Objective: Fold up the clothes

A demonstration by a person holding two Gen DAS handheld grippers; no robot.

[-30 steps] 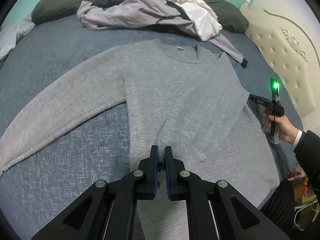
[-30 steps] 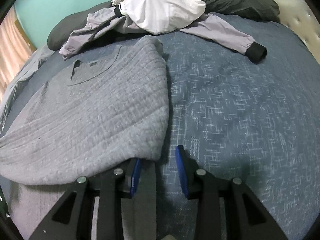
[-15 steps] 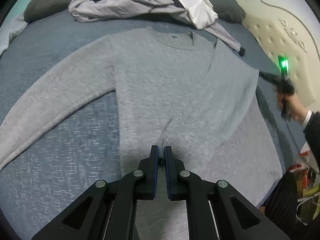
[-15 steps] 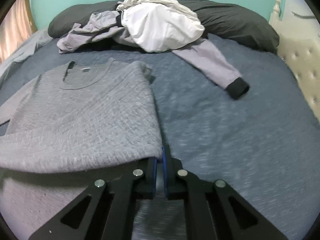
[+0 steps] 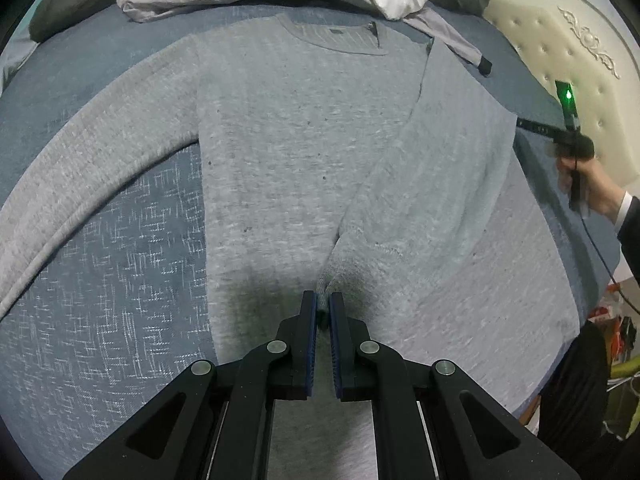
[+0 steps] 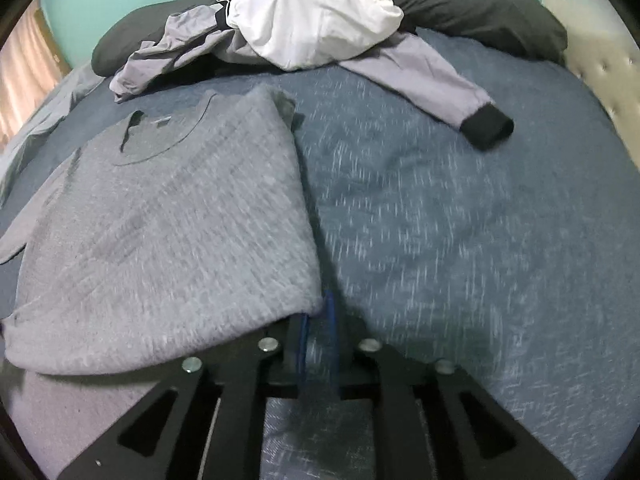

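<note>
A grey sweater (image 5: pixel 296 152) is lying front-up on a blue bed (image 5: pixel 112 280), its collar toward twelve o'clock in the left wrist view. One sleeve (image 5: pixel 80 152) is stretching flat from the shoulder out to nine o'clock and curving down toward seven. The other sleeve (image 5: pixel 404 200) is lying folded across the chest, running from the two-o'clock shoulder down toward six.

The left tongs (image 5: pixel 323 312) are pressed together and pinching the cuff end of that folded sleeve, low over the sweater's body near six o'clock. A dark shadow is sitting on the knit just beneath them.

At three o'clock in the same view a hand (image 5: pixel 588 184) with a dark sleeve is holding the right tongs at the sweater's far edge, a green light glowing on top of the tool.

In the right wrist view the right tongs (image 6: pixel 318 320) are opening, sitting at six o'clock right at the folded corner of the sweater (image 6: pixel 168 232). The knit is draping over the left finger, and the picture is blurred there; only blue bed cover is showing in the gap between the pads.

Toward twelve o'clock a lilac jacket (image 6: pixel 420 76) and a white garment (image 6: pixel 312 20) are lying heaped against a dark pillow (image 6: pixel 480 12), the jacket's black cuff reaching toward two o'clock, well apart from the sweater.
</note>
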